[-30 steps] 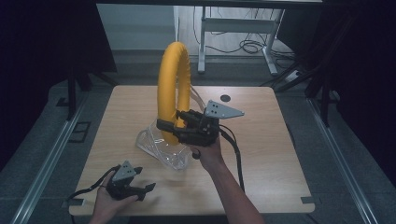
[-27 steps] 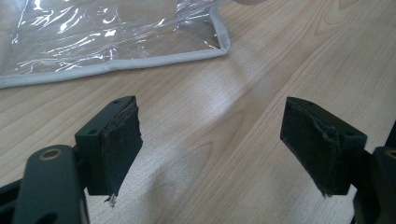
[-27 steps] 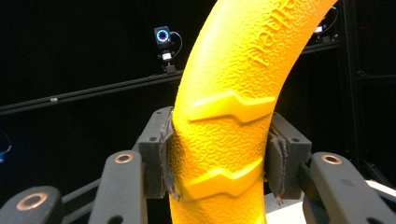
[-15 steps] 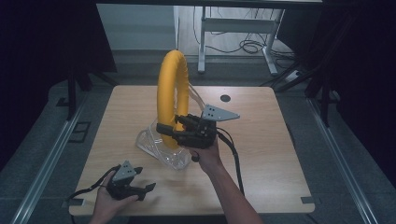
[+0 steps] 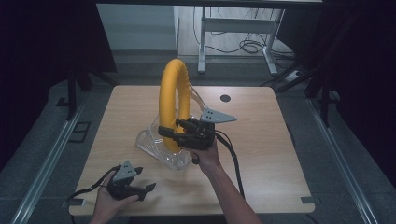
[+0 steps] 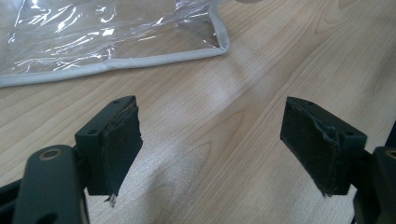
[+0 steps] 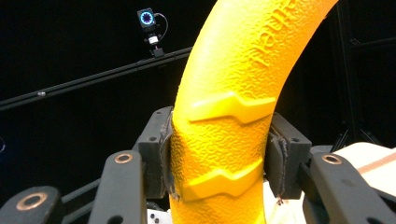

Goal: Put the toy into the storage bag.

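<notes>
Your right hand-held gripper [image 5: 169, 132] is clenched on the yellow ring [image 5: 172, 100], holding it upright over the clear plastic bag [image 5: 156, 144] in the middle of the desk [image 5: 261, 140]. Your left hand-held gripper [image 5: 142, 188] rests near the desk's front edge, jaws spread wide with nothing between them.

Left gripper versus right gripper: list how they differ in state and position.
The left gripper has its jaws spread wide with nothing between them; the right gripper is shut on the yellow ring. The left gripper sits low over the wooden table near its front edge, short of the clear plastic bag; the right gripper holds the ring upright above that bag. Both are hand-held with black jaws.
</notes>
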`<state>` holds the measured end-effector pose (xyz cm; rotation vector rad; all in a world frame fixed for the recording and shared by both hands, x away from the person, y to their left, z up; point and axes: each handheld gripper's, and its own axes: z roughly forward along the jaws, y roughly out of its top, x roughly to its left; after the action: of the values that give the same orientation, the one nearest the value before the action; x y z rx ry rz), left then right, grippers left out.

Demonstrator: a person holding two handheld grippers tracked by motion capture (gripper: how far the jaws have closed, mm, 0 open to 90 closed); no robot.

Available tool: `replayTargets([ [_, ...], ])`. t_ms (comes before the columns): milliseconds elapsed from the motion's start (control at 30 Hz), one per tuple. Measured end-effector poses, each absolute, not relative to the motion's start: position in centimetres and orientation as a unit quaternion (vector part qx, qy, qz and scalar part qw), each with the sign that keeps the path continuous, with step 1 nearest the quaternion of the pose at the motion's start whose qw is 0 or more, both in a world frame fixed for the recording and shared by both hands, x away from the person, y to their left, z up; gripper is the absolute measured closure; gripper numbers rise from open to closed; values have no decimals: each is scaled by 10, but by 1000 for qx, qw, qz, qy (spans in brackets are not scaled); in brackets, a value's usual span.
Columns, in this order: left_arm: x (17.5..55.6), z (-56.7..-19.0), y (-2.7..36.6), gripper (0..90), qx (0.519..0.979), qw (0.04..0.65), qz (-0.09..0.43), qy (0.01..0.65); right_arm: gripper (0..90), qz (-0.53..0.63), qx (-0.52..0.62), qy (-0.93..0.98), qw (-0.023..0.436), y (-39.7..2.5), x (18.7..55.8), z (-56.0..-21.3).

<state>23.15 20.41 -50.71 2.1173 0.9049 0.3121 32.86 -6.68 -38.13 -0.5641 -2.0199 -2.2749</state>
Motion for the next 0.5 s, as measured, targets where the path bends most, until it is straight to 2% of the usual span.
replayTargets([
  [500, 231, -507, 204, 201, 837, 397, 122, 357, 504, -727, -198, -657, 34, -66, 334, -399],
])
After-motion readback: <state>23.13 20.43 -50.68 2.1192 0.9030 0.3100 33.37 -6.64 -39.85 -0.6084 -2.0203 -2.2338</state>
